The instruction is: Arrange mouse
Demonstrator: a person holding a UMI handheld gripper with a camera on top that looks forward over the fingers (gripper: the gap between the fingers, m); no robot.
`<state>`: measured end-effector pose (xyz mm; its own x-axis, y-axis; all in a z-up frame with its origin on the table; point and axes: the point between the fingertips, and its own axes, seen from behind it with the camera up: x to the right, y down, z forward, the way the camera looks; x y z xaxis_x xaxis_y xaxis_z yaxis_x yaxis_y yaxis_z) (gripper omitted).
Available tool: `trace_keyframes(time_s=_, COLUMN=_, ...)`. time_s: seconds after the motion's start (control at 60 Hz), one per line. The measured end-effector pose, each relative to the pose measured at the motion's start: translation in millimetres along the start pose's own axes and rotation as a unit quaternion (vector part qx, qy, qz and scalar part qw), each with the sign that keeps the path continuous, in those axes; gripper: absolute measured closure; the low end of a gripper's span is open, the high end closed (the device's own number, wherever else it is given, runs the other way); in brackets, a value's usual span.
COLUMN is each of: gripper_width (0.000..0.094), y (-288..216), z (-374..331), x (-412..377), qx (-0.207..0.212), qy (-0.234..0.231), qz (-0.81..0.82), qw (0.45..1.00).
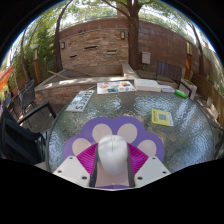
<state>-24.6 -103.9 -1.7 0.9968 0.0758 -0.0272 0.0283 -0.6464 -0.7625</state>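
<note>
My gripper (112,165) has its 2 fingers spread apart, and the pale grey rounded computer mouse (112,153) sits between them on a purple paw-shaped mouse mat with cream toe patches (126,130); I cannot tell whether the pink pads (88,160) actually touch its sides. Beyond the mat, nothing blocks the way directly ahead. Off to the right lies a small yellow square card (161,118), and further back sit a printed sheet of paper (80,100), a flat book or tray with colourful print (116,87) and a green object (182,93). The surface is a round patterned glass table (70,125). A black chair (22,130) stands at the left, with a brick wall (95,50) and trees behind.
</note>
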Motion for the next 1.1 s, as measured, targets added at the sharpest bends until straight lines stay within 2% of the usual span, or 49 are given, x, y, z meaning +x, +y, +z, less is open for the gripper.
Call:
trace_keyframes(time_s=0.117, gripper_width=0.0406, y=13.1, z=8.1, x=-1.6, qx=-0.016, qy=0.009, qz=-0.009, qw=1.0)
trace_keyframes(time_s=0.133, gripper_width=0.0361, y=12.0, z=6.2, x=-2.4, qx=-0.015, qy=0.009, qz=-0.011, qw=1.0)
trace_keyframes(time_s=0.2, gripper_width=0.0073, y=2.3, z=-8.7, x=-1.9, qx=-0.014, qy=0.012, qz=-0.01, qw=1.0)
trace_keyframes(time_s=0.25, gripper_width=0.0124, y=-10.8, z=-30.0, x=-2.7, qx=-0.003, qy=0.016, qz=-0.008, qw=1.0)
trace_keyframes(time_s=0.317, gripper_width=0.0074, y=-23.1, z=-61.6, x=-6.3, qx=0.007, qy=0.021, qz=-0.006, qw=1.0)
trace_keyframes(time_s=0.517, gripper_width=0.0082, y=-45.2, z=-172.0, x=-15.8, qx=0.035, qy=0.039, qz=-0.006, qw=0.999)
trace_keyframes(time_s=0.783, gripper_width=0.0085, y=-8.8, z=-282.9, x=-24.9, qx=0.041, qy=0.055, qz=-0.01, qw=0.998)
trace_keyframes(time_s=1.1, gripper_width=0.0087, y=21.1, z=-338.2, x=-40.3, qx=0.047, qy=0.059, qz=-0.013, qw=0.997)
